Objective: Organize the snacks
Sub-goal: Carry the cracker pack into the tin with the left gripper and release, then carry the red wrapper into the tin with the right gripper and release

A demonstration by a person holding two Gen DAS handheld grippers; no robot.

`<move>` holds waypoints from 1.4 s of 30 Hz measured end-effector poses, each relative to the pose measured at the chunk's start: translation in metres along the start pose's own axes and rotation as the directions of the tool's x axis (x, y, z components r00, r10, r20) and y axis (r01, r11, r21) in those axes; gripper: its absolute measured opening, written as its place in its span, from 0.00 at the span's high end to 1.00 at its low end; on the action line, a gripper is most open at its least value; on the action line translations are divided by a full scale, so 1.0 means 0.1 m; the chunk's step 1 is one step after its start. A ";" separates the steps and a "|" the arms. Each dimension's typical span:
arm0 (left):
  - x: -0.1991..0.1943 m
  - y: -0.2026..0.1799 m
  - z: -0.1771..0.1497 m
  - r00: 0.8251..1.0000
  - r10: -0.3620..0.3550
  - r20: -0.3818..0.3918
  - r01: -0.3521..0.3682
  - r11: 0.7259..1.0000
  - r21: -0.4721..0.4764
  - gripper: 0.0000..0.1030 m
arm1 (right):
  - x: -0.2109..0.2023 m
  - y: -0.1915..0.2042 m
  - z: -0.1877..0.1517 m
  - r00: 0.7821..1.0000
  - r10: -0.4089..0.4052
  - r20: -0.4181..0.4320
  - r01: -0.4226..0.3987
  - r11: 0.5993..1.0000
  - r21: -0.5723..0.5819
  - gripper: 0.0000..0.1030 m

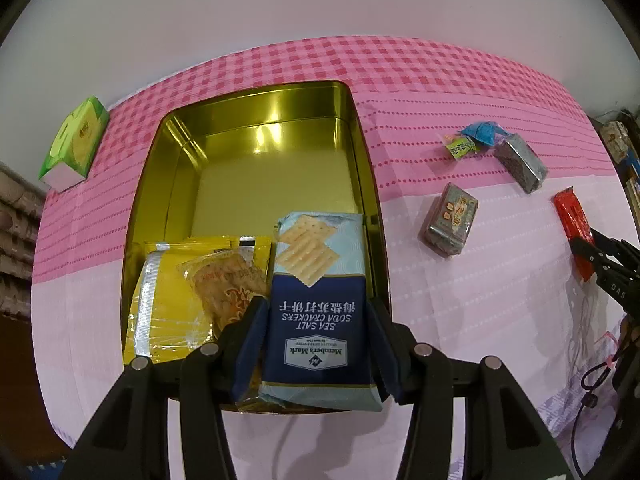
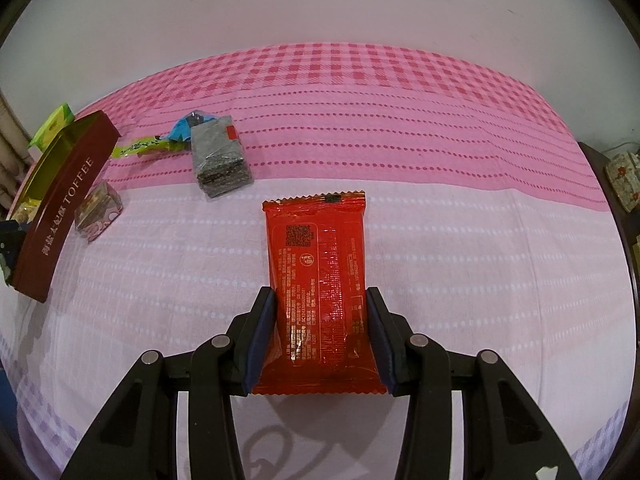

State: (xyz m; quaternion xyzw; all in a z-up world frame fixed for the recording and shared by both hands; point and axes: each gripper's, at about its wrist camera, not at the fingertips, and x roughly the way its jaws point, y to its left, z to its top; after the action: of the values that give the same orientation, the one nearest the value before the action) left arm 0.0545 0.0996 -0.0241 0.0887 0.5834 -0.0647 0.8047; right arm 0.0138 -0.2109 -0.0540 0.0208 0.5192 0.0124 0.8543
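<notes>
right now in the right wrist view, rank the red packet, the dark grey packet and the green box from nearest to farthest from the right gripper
1. red packet, between the fingers of the right gripper, centre of the cloth.
2. dark grey packet, up and left, on the pink dotted band.
3. green box, far left edge, behind the toffee tin.

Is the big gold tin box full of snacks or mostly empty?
Mostly empty. The rectangular gold metal tin shows bare shiny floor; only yellow snack packets lie at its near end, with the blue soda cracker pack over it.
</notes>
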 end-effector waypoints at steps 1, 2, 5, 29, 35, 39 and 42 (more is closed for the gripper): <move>0.00 0.01 0.00 1.000 0.000 0.000 0.000 1.000 0.000 0.50 | 0.00 0.00 0.00 1.000 -0.003 0.000 0.003 1.000 0.002 0.60; 0.00 0.01 0.00 1.000 -0.002 0.000 0.002 1.000 0.001 0.50 | 0.00 0.00 0.00 1.000 -0.004 0.001 0.004 1.000 0.004 0.60; -0.01 0.02 0.00 1.000 -0.006 0.005 0.006 1.000 0.002 0.49 | -0.01 0.00 -0.01 1.000 -0.009 0.004 0.009 1.000 0.011 0.61; -0.45 0.58 -0.36 0.981 0.068 0.180 -0.033 0.981 -0.189 0.44 | -0.17 0.20 0.01 0.998 -0.054 -0.011 0.055 0.996 0.077 0.62; -0.45 0.88 -0.51 0.976 0.126 0.178 -0.077 0.962 -0.262 0.44 | -0.39 0.37 0.08 0.999 -0.032 0.019 0.030 0.996 0.087 0.62; -0.46 1.10 -0.59 0.971 0.169 0.169 -0.111 0.945 -0.307 0.44 | -0.52 0.60 0.19 0.999 0.007 0.040 -0.010 0.997 0.073 0.62; -0.51 1.22 -0.64 0.968 0.184 0.171 -0.118 0.934 -0.337 0.44 | -0.61 0.85 0.28 0.997 0.055 0.051 -0.058 0.997 0.057 0.62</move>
State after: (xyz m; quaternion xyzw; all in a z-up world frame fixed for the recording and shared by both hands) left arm 0.0052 0.2325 0.0129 -0.0070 0.4938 0.0860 0.8653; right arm 0.0106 -0.1290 0.0171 0.0606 0.4971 0.0209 0.8653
